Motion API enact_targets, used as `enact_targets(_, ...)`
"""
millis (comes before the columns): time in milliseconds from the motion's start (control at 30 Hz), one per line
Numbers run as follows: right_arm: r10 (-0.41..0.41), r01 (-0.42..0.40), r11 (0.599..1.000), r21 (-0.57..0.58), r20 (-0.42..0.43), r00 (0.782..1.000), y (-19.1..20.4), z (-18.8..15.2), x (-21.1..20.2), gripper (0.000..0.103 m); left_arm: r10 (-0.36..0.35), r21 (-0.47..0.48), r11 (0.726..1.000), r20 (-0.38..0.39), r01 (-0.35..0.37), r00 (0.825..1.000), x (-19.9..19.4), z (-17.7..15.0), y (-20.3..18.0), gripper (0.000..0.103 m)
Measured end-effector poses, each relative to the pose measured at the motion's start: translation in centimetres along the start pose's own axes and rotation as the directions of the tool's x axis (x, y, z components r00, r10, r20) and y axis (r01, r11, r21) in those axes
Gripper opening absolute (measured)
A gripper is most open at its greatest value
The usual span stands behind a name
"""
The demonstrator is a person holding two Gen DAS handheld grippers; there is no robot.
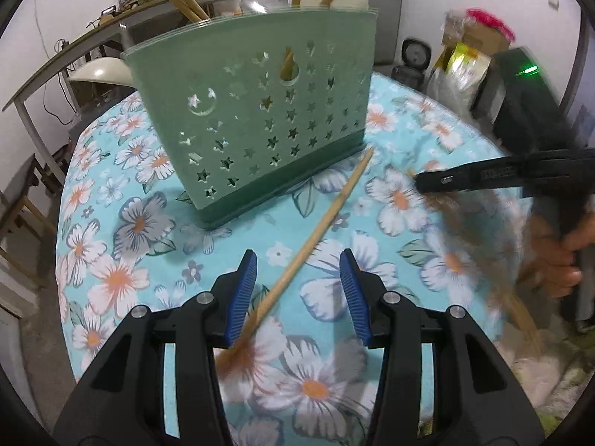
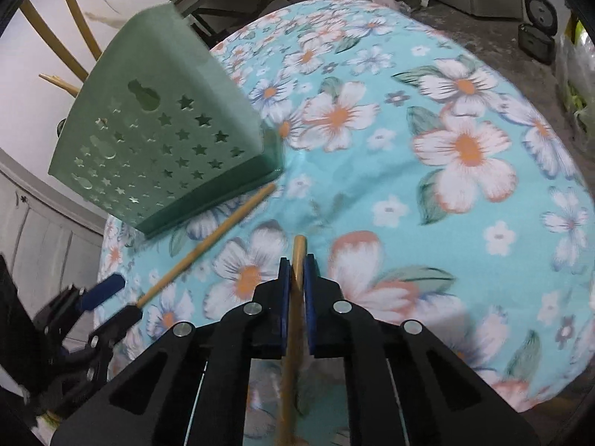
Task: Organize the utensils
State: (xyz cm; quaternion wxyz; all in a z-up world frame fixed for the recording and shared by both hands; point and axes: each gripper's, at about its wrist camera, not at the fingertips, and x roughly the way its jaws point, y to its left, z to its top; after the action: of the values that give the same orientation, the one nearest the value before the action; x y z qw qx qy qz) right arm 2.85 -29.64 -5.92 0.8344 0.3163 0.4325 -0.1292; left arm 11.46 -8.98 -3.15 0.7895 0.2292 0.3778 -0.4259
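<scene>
Chopstick [image 2: 297, 260] pinched in right hand-held gripper [image 2: 296, 271], beside holder [image 2: 160, 141].

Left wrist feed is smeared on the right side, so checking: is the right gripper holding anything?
Observer: Yes. The right gripper has its jaws shut on a wooden chopstick.
Operator: Where is the loose one relative to the holder?
Observer: The second chopstick lies on the floral tablecloth, its tip close to the base corner of the green utensil holder.
Operator: Is my left gripper on it?
Observer: No. The left gripper straddles its near end, jaws open, pads not pressing.
</scene>
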Motion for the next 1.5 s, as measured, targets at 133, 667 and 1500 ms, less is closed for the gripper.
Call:
enact_targets(133,0.015,-0.015,0.999,0.029,0.001,1.000,-1.5,0.2,-0.3,0.007,0.063,0.062,0.996,-0.052,-0.060,0.997,2.5,0.9,-0.3,0.044)
enact_targets(667,0.041,-0.041,0.998,0.040,-0.007,0.999,-1.8,0.3,0.1,0.007,0.047,0.218,0.976,-0.148,-0.013,0.988,-0.4,-3.4,-2.0,0.006)
enact_targets(1500,-0.050,0.050,0.995,-0.090,0.009,0.999,0.2,-0.2,0.7,0.007,0.000,0.005,1.000,-0.122,0.001,0.993,4.9,2.8,-0.7,0.028)
